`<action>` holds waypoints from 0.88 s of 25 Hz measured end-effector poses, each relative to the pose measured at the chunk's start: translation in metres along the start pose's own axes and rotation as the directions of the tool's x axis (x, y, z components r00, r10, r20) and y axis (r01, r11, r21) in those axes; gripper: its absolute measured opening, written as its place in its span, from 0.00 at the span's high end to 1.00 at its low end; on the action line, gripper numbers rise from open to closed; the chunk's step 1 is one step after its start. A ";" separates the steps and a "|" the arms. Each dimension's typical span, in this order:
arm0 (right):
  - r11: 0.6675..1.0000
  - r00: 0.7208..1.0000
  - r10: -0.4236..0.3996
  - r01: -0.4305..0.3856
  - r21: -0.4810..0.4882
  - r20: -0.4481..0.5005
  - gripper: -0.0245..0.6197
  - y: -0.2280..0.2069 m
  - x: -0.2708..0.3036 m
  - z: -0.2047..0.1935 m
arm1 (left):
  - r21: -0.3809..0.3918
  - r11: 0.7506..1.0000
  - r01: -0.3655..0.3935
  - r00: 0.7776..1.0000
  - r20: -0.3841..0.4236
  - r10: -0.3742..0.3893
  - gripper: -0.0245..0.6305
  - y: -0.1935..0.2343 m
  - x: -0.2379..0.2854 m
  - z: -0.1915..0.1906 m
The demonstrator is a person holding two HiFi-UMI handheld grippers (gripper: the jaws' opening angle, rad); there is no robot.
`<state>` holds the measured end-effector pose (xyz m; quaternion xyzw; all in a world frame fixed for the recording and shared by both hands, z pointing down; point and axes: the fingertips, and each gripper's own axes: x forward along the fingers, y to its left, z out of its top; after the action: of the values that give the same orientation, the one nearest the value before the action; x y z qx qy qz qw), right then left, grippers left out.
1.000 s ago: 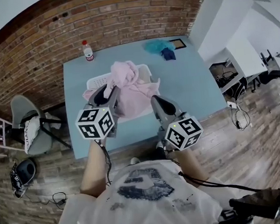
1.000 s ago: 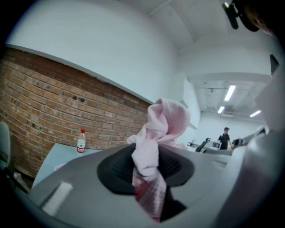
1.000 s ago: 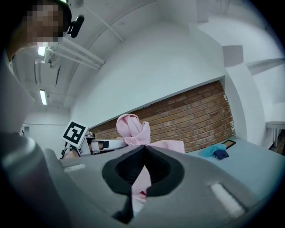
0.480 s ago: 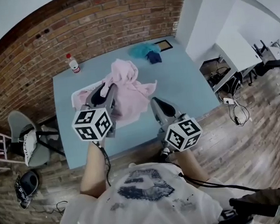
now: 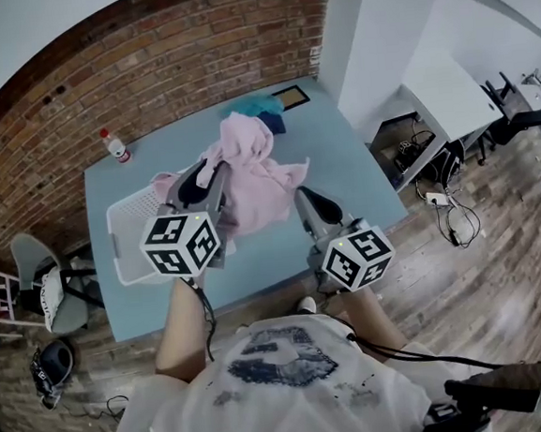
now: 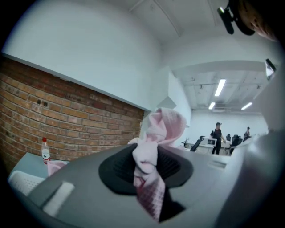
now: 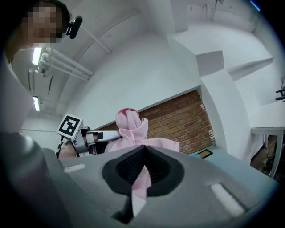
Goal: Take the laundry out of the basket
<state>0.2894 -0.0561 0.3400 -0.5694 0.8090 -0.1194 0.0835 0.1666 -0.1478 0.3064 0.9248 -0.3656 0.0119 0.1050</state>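
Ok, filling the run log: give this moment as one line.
left tool: shut on pink garment | right tool: shut on pink garment | pink garment: held up beside basket

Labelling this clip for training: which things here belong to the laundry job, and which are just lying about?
Job: pink garment, pinched by left gripper and right gripper; white laundry basket.
Lying about: plastic bottle; grey chair; teal cloth and dark cloth, possibly laundry too.

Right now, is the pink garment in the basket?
Mostly out: the pink garment hangs from left gripper and right gripper, beside the basket.
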 end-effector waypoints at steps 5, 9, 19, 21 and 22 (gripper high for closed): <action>1.000 1.000 -0.026 0.026 0.010 0.013 0.97 -0.052 -0.023 0.011 | 0.023 1.000 0.010 1.000 -0.008 -0.010 0.83 -0.037 0.043 -0.004; 0.999 0.999 -0.041 0.040 0.032 0.007 0.97 -0.087 -0.041 0.014 | 0.035 0.999 0.010 0.999 -0.035 -0.008 0.84 -0.061 0.075 -0.018; 0.995 0.996 -0.084 0.085 0.059 -0.016 0.97 -0.153 -0.068 0.013 | 0.015 0.999 0.037 0.995 -0.092 -0.035 0.84 -0.105 0.131 -0.058; 0.994 0.996 -0.092 0.093 0.065 -0.021 0.97 -0.163 -0.071 0.011 | 0.004 0.999 0.045 0.994 -0.102 -0.045 0.84 -0.111 0.140 -0.067; 0.993 0.995 -0.096 0.098 0.069 -0.025 0.97 -0.167 -0.073 0.010 | -0.001 0.999 0.049 0.993 -0.109 -0.049 0.84 -0.113 0.145 -0.073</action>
<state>0.4673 -0.0428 0.3788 -0.6035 0.7766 -0.1577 0.0887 0.3534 -0.1504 0.3709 0.9315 -0.3366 0.0599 0.1243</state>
